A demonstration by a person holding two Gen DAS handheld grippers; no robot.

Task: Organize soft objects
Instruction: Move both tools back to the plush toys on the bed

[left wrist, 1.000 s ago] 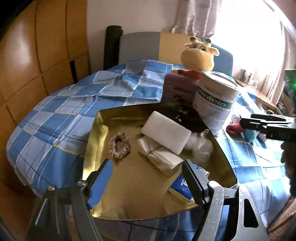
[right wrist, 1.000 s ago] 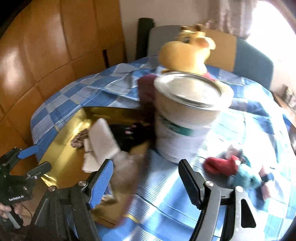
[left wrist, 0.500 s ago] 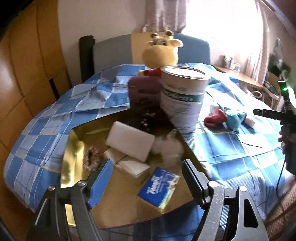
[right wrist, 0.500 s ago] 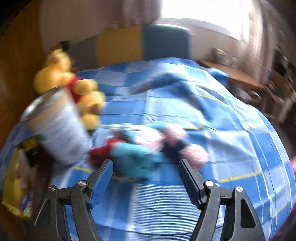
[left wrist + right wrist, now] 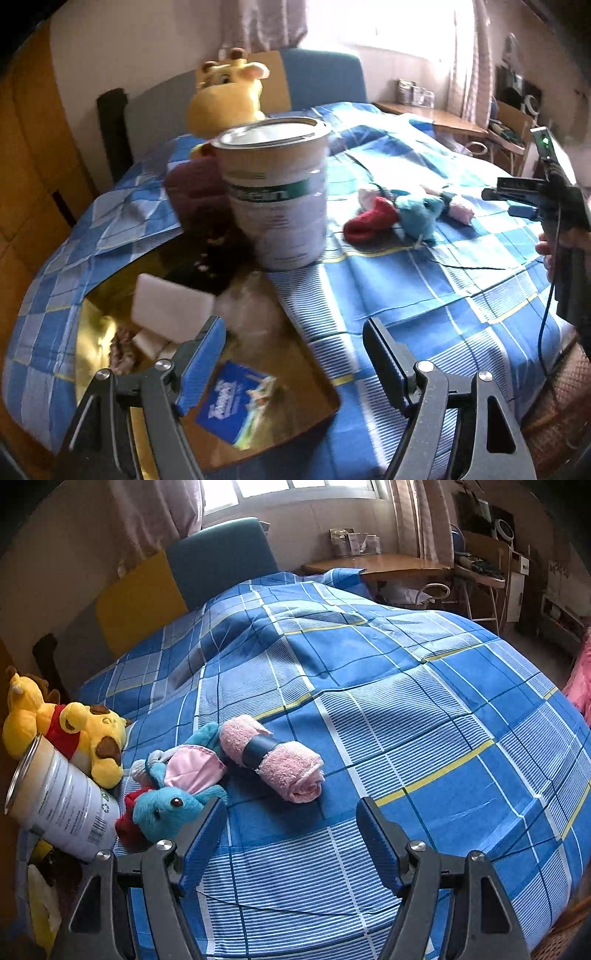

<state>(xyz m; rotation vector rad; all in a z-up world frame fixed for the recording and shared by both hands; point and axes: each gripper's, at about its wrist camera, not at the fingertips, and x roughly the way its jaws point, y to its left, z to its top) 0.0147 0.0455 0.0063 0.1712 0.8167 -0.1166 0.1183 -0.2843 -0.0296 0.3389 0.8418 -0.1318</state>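
The rolled pink towel (image 5: 275, 761), bound by a dark band at mid-frame in the right wrist view, lies on the blue checked cloth (image 5: 424, 709) touching the blue plush toy (image 5: 173, 805) to its left. It looks light and squashy, so the banded middle is probably the firmest place to pinch. The right gripper (image 5: 290, 830) hangs just below it, jaws spread and empty; the left gripper (image 5: 293, 354), likewise spread and empty, sits over the gold tray (image 5: 317, 384) at lower left.

A home bedroom: checked bedspread (image 5: 369, 709), curtained window (image 5: 295, 487), wooden desk (image 5: 376, 563), plush toys (image 5: 66, 731).
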